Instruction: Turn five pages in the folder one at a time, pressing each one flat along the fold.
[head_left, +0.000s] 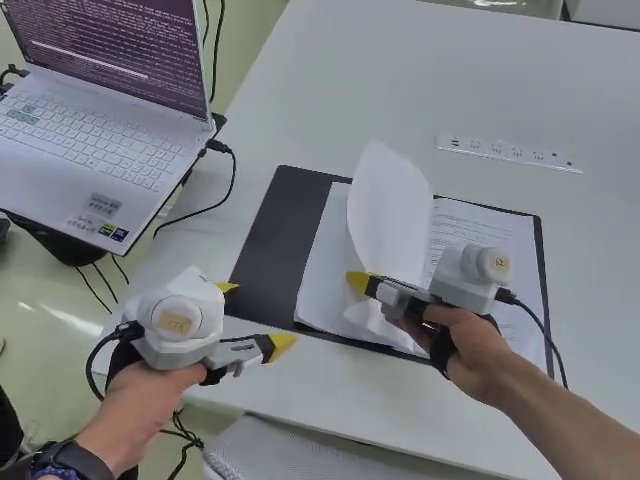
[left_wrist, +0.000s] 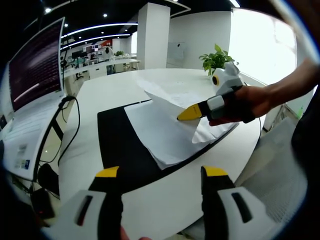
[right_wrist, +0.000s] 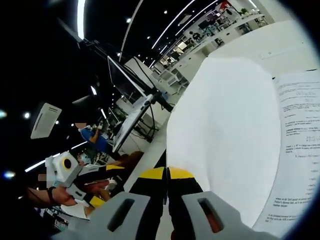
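White page (head_left: 390, 210) curls up from the black folder (head_left: 268, 235) on the worktop (head_left: 400, 70), its near edge pinched in the right gripper's (head_left: 358, 283) closed jaws. The left gripper (head_left: 255, 316) hovers by the folder's near left corner, jaws wide and holding nothing, laptop (head_left: 90, 130) well off left.

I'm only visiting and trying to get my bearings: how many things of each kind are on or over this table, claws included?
Laptop: 1
Black folder: 1
Lifted page: 1
Power strip: 1
Claws: 2, the left claw open, the right claw shut on the page
Total: 6
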